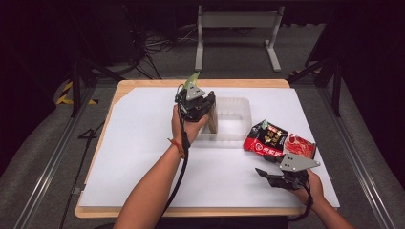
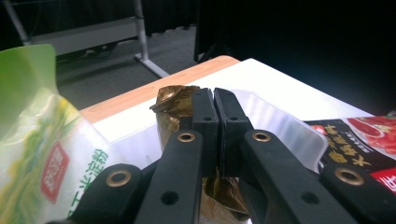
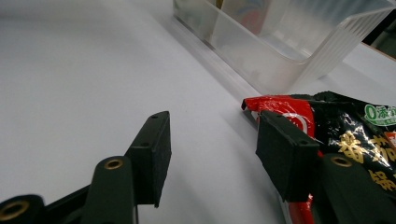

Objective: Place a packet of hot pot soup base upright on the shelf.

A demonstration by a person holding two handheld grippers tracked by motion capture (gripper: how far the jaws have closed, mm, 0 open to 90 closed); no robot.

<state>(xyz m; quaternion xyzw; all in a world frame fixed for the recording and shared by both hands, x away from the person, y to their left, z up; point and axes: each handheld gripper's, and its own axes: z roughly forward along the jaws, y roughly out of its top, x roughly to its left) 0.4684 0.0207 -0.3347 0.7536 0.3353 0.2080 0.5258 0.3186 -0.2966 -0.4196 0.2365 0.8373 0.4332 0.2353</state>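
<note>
Two grippers: left gripper [image 2: 215, 105] clamped on gold packet [image 2: 173, 103], held over clear bin [image 2: 285, 128]. Right gripper [image 3: 212, 149] spread apart, red-black packet [image 3: 345, 126] just beside one finger. Packets look light, crinkly, slippery; pinch an edge seam.

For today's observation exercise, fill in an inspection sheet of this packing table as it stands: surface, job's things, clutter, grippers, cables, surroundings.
Surface: white sheet over a wooden table.
Job's things: clear plastic bin; gold packet at the bin; red-and-black packet and red packet lying right of the bin; green packet beside the left gripper.
Clutter: nothing seen.
Grippers: left gripper, jaws shut on the gold packet; right gripper, jaws open beside the red-and-black packet.
Cables: black gripper cable along the left forearm; floor wires behind.
Surroundings: grey floor, metal stand.
</note>
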